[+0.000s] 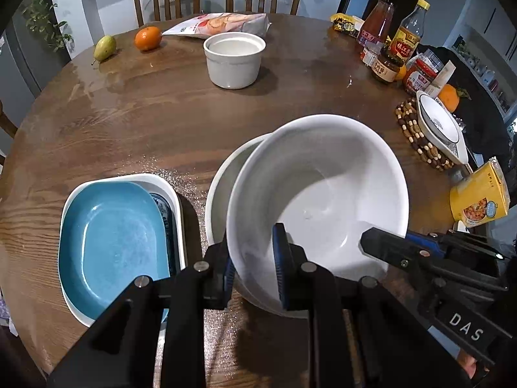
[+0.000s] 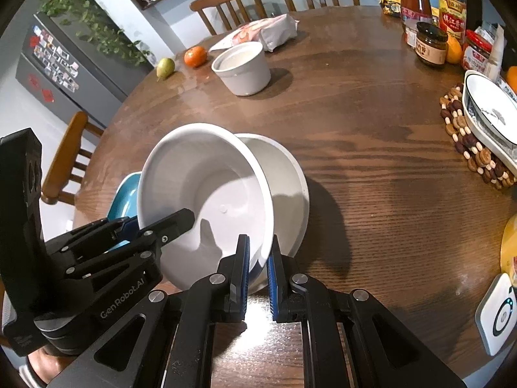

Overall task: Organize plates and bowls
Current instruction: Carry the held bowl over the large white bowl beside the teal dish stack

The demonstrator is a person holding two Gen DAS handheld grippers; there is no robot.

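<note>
A large white bowl [image 1: 323,187] [image 2: 206,177] hangs tilted, its lower side resting in a second white bowl [image 1: 217,190] [image 2: 286,174] that stands on the round wooden table [image 1: 145,113]. My left gripper [image 1: 253,245] [image 2: 155,223] is shut on the upper bowl's near rim, one finger inside and one outside. On the opposite side of the rim my right gripper [image 2: 259,242] [image 1: 387,237] is shut in the same way. To the left a blue plate [image 1: 110,236] [image 2: 126,194] lies in a white rectangular dish [image 1: 168,190].
A white ceramic pot [image 1: 232,61] [image 2: 242,68] stands mid-table, with an orange [image 1: 147,37], a pear [image 1: 104,48] and a food bag [image 1: 219,24] behind it. Sauce bottles and jars [image 1: 397,42] crowd the right. A white dish [image 1: 439,126] sits on a beaded trivet [image 1: 413,135].
</note>
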